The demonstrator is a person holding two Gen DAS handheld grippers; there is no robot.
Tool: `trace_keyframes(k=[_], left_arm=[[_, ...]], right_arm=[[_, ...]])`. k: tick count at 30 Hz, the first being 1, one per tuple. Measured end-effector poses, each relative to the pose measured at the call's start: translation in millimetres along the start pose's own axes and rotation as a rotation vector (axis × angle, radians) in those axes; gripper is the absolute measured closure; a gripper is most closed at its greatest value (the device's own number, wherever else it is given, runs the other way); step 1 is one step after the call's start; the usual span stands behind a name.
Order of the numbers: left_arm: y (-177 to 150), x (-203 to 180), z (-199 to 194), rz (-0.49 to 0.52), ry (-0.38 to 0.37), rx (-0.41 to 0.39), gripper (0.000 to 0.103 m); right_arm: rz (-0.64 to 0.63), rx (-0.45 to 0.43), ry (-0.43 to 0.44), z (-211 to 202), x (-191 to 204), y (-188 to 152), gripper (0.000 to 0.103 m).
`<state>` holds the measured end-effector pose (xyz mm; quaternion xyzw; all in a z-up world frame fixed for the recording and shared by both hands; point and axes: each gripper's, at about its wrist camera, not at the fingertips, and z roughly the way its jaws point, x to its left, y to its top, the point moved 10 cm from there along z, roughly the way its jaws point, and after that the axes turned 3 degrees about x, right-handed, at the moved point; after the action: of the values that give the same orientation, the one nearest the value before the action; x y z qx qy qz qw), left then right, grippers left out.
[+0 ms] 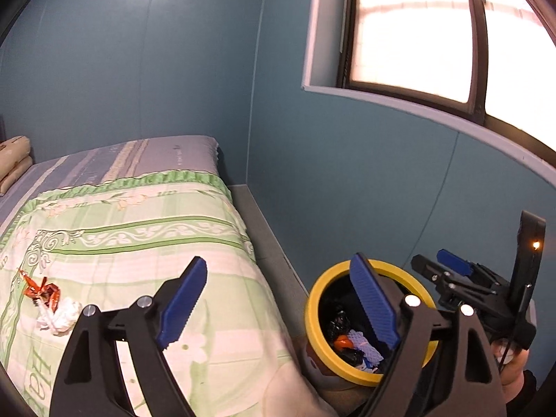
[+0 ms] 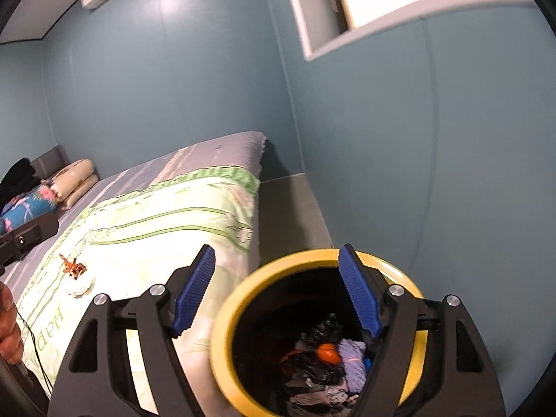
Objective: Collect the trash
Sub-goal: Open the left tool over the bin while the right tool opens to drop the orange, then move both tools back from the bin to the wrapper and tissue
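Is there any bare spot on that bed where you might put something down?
Yes. The green floral blanket lies bare from its ruffled top edge down to the orange wrapper and white tissue near its left side. The grey sheet beyond is bare too. The yellow-rimmed bin is crowded with trash.

light source: daylight from the window point(image 1: 417, 34) up and right of the left claw point(image 1: 278, 305), totally blown out to white, no detail in the panes
wall glare: soft shiny patch on the blue wall point(image 2: 173, 0), high and left of the right claw point(image 2: 278, 295)
overall: room is kinda dim and cool-toned apart from that
shadows: inside of the yellow-rimmed bin point(image 2: 222, 330) under the right claw is dark, contents murky
blur: near rim of the bin is smeared, bedspread point(image 2: 156, 215) edge soft
distortion: heavy fisheye, walls and sill bow, black vignette in the corners
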<state>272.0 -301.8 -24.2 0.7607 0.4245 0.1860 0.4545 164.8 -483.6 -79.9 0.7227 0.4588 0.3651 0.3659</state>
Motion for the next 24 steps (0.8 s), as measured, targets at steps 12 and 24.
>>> trace_keyframes(k=[12, 24], left_arm=[[12, 73, -55, -0.074, 0.096, -0.073, 0.015], [-6, 189, -71, -0.148, 0.297, -0.047, 0.011]], right_arm=[[-0.142, 0.012, 0.116, 10, 100, 8, 0.028], [-0.329, 0.063, 0.302, 35, 234, -17, 0.026]])
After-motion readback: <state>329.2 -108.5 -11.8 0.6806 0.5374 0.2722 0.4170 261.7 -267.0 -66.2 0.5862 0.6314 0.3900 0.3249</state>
